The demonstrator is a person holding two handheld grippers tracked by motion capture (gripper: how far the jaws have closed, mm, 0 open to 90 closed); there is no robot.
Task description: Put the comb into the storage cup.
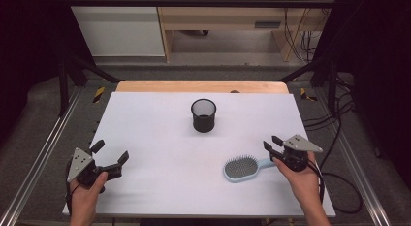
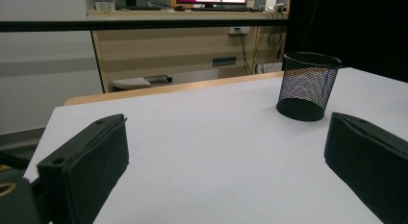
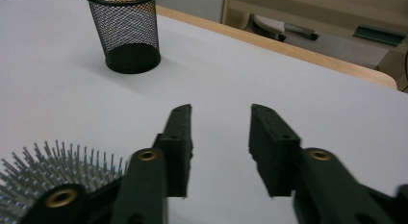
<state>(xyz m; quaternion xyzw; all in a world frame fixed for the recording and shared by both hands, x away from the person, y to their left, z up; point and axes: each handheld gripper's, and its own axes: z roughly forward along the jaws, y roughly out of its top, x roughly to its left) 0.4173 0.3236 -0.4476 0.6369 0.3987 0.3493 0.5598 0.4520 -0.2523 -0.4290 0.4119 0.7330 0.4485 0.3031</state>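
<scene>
Holding my right tongs (image 1: pixel 271 144) just above the handle end of the light-blue hairbrush (image 1: pixel 241 168), I have their jaws parted with nothing between them — in the right gripper view the white table (image 3: pixel 298 89) shows through the gap, and the brush's bristles (image 3: pixel 57 166) sit low at the left, beside and below the left jaw. The hairbrush lies flat on the table, bristles up, its handle pointing toward my right hand (image 1: pixel 303 180) and its head toward the middle of the table. My left tongs (image 1: pixel 110 153) are at the near left corner, well apart from the brush, jaws spread wide and holding nothing — in the left gripper view only bare table lies between them. A black mesh cup (image 1: pixel 203 115) stands upright near the middle of the far half of the table, apart from both tongs and the brush; it shows ahead and to the right in the left gripper view (image 2: pixel 308 85).
</scene>
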